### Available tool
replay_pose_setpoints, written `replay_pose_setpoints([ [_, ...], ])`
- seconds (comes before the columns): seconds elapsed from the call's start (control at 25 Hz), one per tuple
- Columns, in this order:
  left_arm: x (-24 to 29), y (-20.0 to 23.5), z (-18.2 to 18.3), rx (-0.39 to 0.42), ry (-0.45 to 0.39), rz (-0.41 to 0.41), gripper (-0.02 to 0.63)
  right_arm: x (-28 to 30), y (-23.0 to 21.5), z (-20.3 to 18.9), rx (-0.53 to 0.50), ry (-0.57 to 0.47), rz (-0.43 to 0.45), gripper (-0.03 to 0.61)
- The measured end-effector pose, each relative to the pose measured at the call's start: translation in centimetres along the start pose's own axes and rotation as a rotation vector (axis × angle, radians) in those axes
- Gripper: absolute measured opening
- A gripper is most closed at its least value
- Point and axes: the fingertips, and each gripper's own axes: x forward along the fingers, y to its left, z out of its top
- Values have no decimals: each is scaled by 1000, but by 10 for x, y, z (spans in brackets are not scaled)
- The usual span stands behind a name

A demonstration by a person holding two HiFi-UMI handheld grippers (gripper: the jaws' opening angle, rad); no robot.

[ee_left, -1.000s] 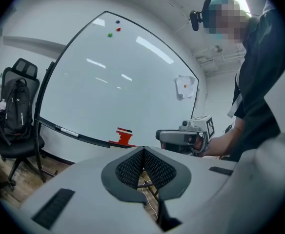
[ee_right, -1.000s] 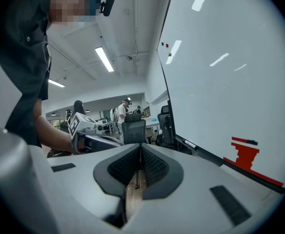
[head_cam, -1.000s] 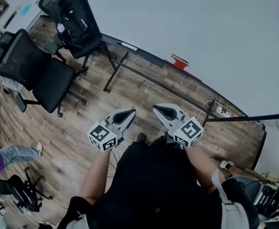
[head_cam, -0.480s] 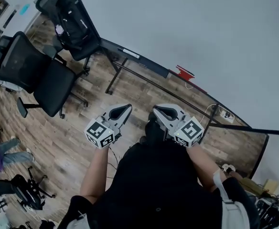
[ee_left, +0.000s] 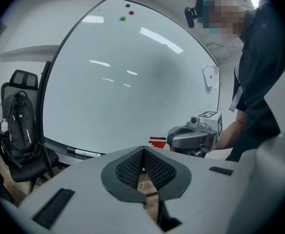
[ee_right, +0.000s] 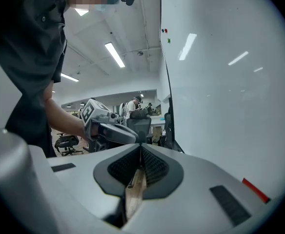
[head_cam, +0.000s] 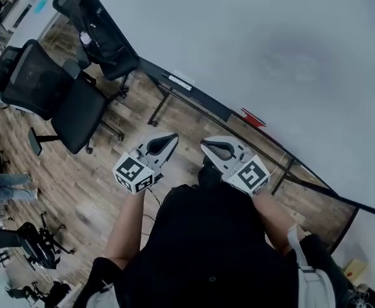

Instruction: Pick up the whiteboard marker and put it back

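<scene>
The whiteboard marker (head_cam: 180, 81), white with a dark cap, lies on the black tray along the whiteboard's (head_cam: 271, 50) lower edge; in the left gripper view the marker (ee_left: 88, 153) shows left of the jaws. My left gripper (head_cam: 173, 135) and right gripper (head_cam: 205, 142) are held side by side in front of my body, over the wooden floor and short of the tray. Both are shut with nothing between the jaws. The left gripper (ee_left: 143, 150) points at the whiteboard (ee_left: 132, 72). The right gripper (ee_right: 141, 147) points along the board.
A red eraser (head_cam: 253, 119) sits on the tray right of the marker. Two black office chairs (head_cam: 52, 95) stand at the left, one carrying a backpack (head_cam: 97, 27). The whiteboard stand's dark legs (head_cam: 158, 108) cross the floor. More chairs and people are at the far left.
The head view has shifted, with the whiteboard and its tray now nearer the grippers. Both grippers stay shut, side by side in front of me.
</scene>
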Motion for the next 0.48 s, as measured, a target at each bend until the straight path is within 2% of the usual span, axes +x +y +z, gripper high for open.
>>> replay_pose_setpoints([
  [0.24, 18, 26, 11, 115, 44, 24, 12, 12, -19, -2, 4, 1, 25, 21],
  [0.48, 28, 60, 24, 269, 105, 2, 12, 23, -35, 4, 26, 4, -34, 21],
])
